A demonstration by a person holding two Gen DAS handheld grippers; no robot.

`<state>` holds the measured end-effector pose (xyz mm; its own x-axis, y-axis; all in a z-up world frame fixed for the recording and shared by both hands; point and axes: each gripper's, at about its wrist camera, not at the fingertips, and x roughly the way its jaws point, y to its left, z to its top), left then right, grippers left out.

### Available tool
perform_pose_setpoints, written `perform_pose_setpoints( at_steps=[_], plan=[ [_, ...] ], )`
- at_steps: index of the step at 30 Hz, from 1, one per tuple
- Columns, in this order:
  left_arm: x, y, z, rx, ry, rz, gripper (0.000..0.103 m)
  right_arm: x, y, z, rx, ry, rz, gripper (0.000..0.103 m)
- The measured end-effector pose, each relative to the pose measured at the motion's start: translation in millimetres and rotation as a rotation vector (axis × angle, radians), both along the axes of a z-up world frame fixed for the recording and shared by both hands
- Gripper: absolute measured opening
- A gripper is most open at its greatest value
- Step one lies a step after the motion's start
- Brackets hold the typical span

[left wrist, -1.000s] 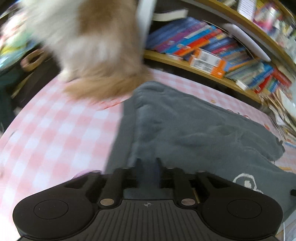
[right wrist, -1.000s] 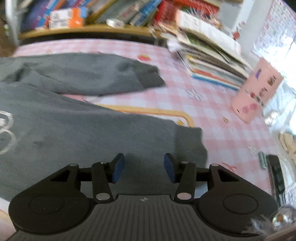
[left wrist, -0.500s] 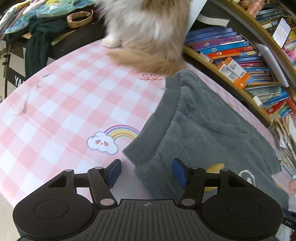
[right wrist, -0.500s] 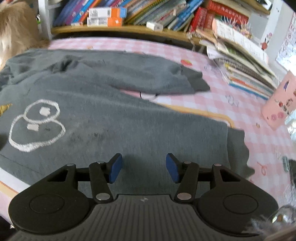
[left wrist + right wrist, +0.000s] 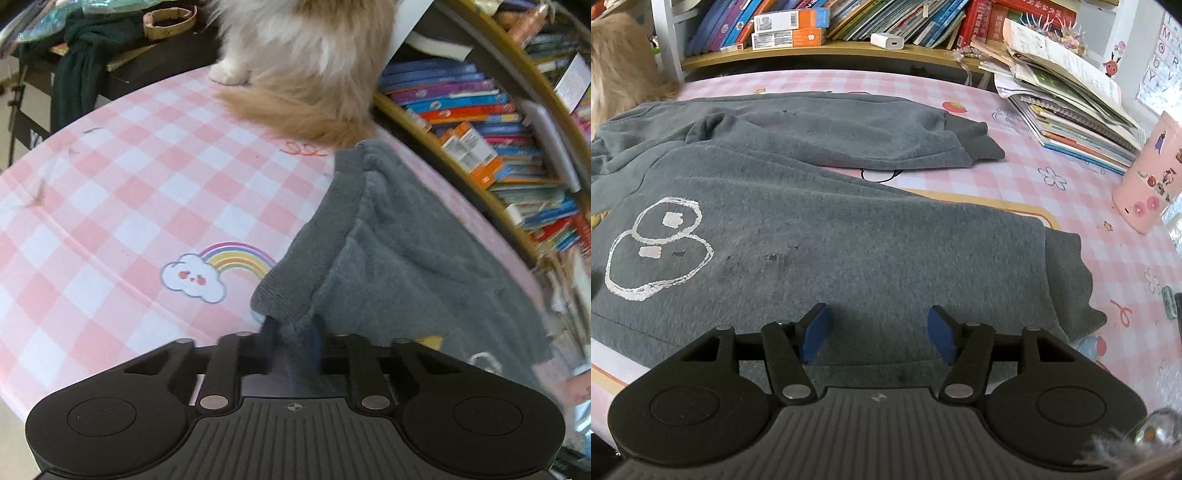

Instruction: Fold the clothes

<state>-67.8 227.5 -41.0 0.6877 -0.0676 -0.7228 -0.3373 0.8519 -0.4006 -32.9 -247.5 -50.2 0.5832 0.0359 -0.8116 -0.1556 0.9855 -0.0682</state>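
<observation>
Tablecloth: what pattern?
Pink-and-white check tablecloth with cartoon prints, such as a rainbow cloud. It shows best in the left wrist view.

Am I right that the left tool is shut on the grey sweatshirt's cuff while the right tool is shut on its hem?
Not quite. The right tool is open above the grey sweatshirt, gripping nothing, as the right wrist view shows. The left tool is indeed shut on the cuff.
</observation>
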Motion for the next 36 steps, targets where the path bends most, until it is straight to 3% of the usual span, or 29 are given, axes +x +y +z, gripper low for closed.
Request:
perform_pose_setpoints(
  at_steps=[3, 5, 7, 10, 12, 14, 17, 18, 23, 28, 33, 36],
  plan=[
    [-12, -32, 42, 0.199, -0.18, -0.158, 0.011, 2, 0, 0, -0.006, 0.004, 0.003, 0.059],
    [-17, -42, 61, 0.264, -0.243, -0.194, 0.012, 3, 1, 1, -0.009, 0.006, 0.005, 0.059],
    [-13, -33, 55, 0.243, -0.194, -0.132, 0.012, 3, 1, 1, -0.013, 0.007, 0.008, 0.059],
    [-3, -5, 20, 0.126, 0.045, 0.005, 0.014, 3, 3, 0, -0.021, -0.004, 0.005, 0.059],
    [-4, -4, 12, 0.114, 0.103, 0.017, 0.019, 2, 2, -1, -0.018, -0.007, 0.003, 0.059],
    [-5, -11, 17, 0.161, 0.092, -0.001, 0.025, 3, 1, -1, -0.014, -0.005, 0.001, 0.06],
    [-3, -11, 27, 0.187, 0.056, -0.001, 0.047, 4, 1, -1, -0.015, -0.005, 0.001, 0.061],
    [-4, -8, 27, 0.174, 0.044, 0.012, 0.054, 4, 1, -1, -0.015, -0.005, 0.001, 0.061],
    [-1, 17, 16, 0.001, 0.03, 0.085, 0.056, 3, 1, -2, -0.012, -0.008, 0.0, 0.062],
    [3, 28, 0, -0.118, 0.038, 0.175, 0.049, 5, 1, -2, -0.014, -0.005, 0.009, 0.062],
    [-3, 41, -14, -0.268, 0.032, 0.27, 0.016, 6, 0, -2, -0.013, -0.003, 0.013, 0.063],
    [-11, 41, -5, -0.269, -0.021, 0.284, 0.007, 6, 0, -2, -0.01, -0.002, 0.009, 0.064]
  ],
)
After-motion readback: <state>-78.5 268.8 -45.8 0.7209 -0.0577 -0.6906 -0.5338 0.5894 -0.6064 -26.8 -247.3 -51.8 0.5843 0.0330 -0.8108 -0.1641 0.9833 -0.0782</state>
